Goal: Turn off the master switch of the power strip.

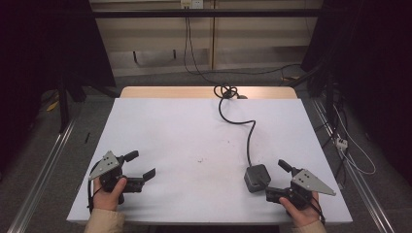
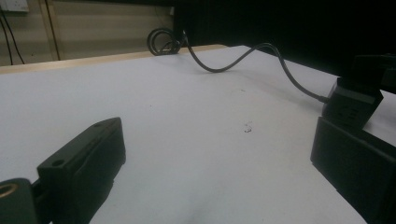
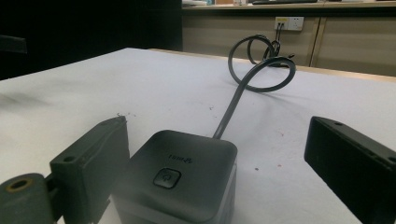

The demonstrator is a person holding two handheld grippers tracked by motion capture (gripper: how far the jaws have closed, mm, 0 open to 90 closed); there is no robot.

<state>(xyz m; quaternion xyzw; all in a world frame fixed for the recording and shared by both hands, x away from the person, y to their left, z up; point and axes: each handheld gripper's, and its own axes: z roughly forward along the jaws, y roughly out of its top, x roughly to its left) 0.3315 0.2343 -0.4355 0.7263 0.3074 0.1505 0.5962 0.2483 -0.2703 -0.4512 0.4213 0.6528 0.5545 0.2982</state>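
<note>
Cube [image 1: 256, 177] upright; cable [image 1: 249, 138] runs away.

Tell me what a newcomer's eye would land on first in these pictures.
First the dark cube-shaped box with a power button on top, sitting on the white table near its front right, between the open jaws of the right claw. Next its grey cable, snaking back to a coil at the table's far edge. The left claw rests open at front left, nothing between its jaws.
</note>
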